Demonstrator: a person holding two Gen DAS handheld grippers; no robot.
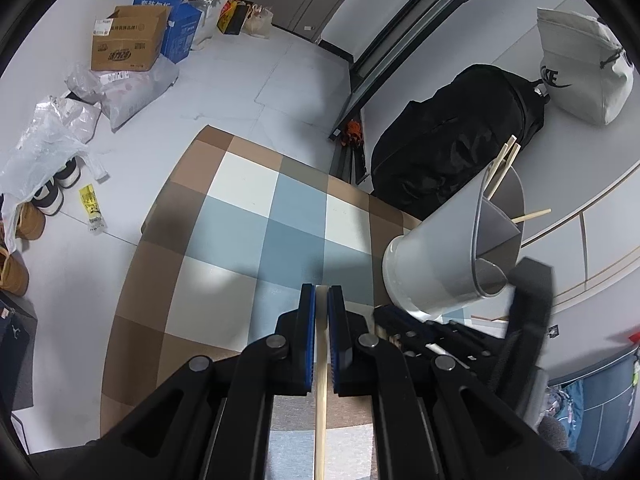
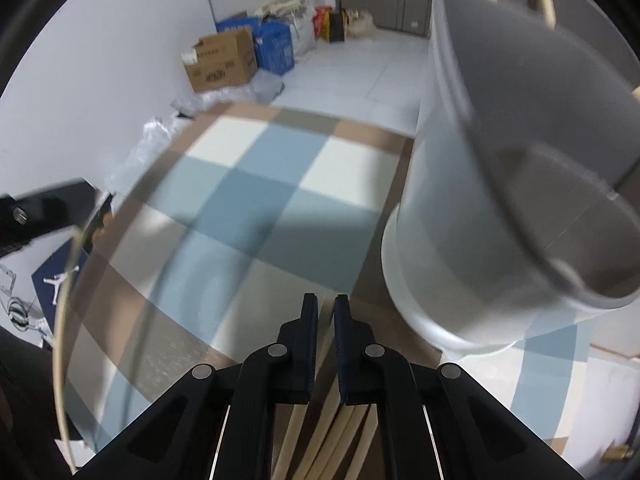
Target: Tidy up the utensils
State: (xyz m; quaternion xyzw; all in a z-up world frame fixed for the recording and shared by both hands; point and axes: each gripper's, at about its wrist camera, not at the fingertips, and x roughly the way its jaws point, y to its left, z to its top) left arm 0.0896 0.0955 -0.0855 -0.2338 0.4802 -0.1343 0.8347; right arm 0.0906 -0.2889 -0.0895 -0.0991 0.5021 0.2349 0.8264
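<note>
While I look down the left wrist view, my left gripper (image 1: 321,294) is clamped on 1 chopstick (image 1: 320,392), which runs straight between the blue pads (image 1: 307,332) toward the bottom edge. It hangs over a checked tablecloth (image 1: 240,208) of blue, white and brown squares. To the right stands a grey utensil holder (image 1: 448,256) with inner dividers; 3 chopsticks poke out of its far compartment. My right gripper (image 1: 404,330) shows dark and low just beside the holder's base. A black backpack (image 1: 456,140) sits behind it.

On the right wrist view, the right gripper (image 2: 326,312) has its jaws nearly together over a loose bundle of chopsticks (image 2: 332,440) on the cloth; 1 pale stick sits in the gap, grip looks made. The holder (image 2: 480,200) looms close at right, blurred. The left gripper (image 2: 36,212) shows at the left edge.
</note>
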